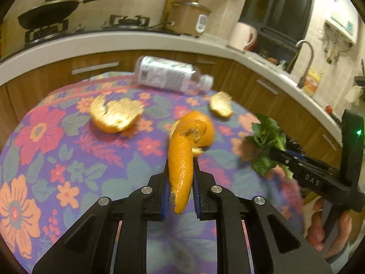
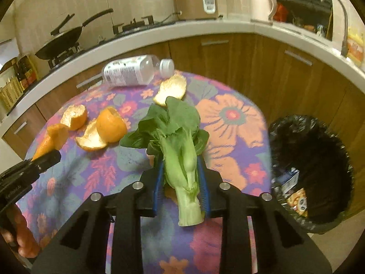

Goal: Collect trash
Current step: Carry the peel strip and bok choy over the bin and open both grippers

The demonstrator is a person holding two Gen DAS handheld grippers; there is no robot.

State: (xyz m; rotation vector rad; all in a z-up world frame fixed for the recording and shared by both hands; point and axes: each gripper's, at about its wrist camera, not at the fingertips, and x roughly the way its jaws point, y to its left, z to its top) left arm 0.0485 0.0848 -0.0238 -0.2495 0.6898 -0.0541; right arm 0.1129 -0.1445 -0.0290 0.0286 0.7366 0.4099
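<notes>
We see right claw [image 2: 180,178] pinching bok choy [image 2: 182,150], stem toward camera; trash bin [image 2: 312,171] just right, nearer this hand. Left claw [image 1: 181,173] pinching orange peel [image 1: 182,155].

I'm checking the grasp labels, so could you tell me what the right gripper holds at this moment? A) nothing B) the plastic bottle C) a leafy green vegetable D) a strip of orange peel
C: in the right wrist view the right gripper is shut on the leafy green vegetable, its blue pads pressing the pale stalk.

Curled orange peel [image 1: 180,169], leafy bok choy [image 2: 182,159]
</notes>
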